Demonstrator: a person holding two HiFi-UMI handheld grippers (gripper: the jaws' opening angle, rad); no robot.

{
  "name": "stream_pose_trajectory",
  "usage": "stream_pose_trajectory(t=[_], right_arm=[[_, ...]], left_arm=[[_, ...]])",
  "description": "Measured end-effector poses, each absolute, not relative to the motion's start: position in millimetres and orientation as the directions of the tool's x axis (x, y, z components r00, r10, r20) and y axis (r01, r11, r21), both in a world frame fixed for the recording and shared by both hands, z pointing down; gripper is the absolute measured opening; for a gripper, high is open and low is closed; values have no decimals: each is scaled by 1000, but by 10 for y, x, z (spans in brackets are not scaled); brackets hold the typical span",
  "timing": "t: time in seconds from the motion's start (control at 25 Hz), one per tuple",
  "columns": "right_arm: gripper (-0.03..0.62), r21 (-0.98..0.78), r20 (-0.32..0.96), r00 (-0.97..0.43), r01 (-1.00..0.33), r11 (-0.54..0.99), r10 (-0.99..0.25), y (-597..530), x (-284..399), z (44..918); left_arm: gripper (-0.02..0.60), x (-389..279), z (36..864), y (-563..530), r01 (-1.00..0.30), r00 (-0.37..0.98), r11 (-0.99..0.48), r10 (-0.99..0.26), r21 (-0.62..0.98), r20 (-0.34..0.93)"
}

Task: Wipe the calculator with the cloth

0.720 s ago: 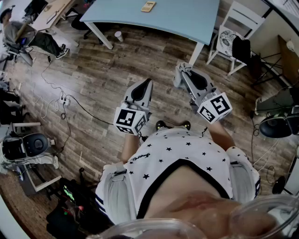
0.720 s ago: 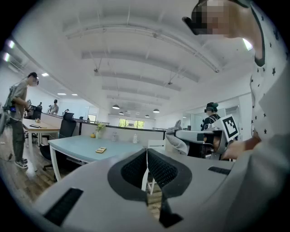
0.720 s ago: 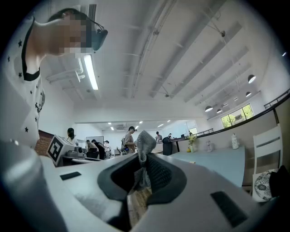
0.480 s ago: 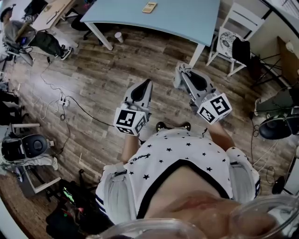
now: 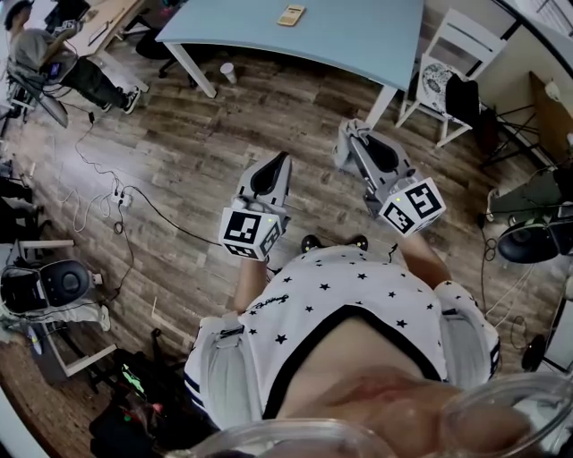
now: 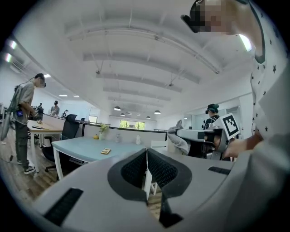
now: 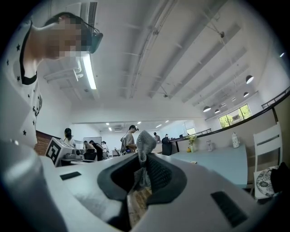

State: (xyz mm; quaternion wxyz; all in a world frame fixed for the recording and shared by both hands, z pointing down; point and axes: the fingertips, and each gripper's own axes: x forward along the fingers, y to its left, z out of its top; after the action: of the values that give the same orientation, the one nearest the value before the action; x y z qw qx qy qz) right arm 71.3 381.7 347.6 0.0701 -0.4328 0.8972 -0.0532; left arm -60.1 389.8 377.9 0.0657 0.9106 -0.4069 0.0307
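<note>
The left gripper [image 6: 146,158] has its jaws pressed together with nothing between them. The right gripper [image 7: 144,158] is clamped on a grey cloth [image 7: 144,138], whose bunched end sticks up above the jaws. In the head view both grippers are held in front of the person's chest, in the middle of the frame, over a wooden floor [image 5: 197,134]. The calculator [image 5: 290,13] lies at the top centre of that view on a light blue table [image 5: 358,40], well apart from both grippers. A white chair [image 5: 467,34] stands at the upper right, beside the table.
</note>
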Motion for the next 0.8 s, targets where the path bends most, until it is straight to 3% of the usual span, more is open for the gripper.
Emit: stream_pose_trajectory(t=[0.8], right_arm=[[43,-145,-52,-624,-767,625,-779,3720,355,3465]], left_arm=[[31,-1017,3806,3858,-756,654,-649,-749,82,102]])
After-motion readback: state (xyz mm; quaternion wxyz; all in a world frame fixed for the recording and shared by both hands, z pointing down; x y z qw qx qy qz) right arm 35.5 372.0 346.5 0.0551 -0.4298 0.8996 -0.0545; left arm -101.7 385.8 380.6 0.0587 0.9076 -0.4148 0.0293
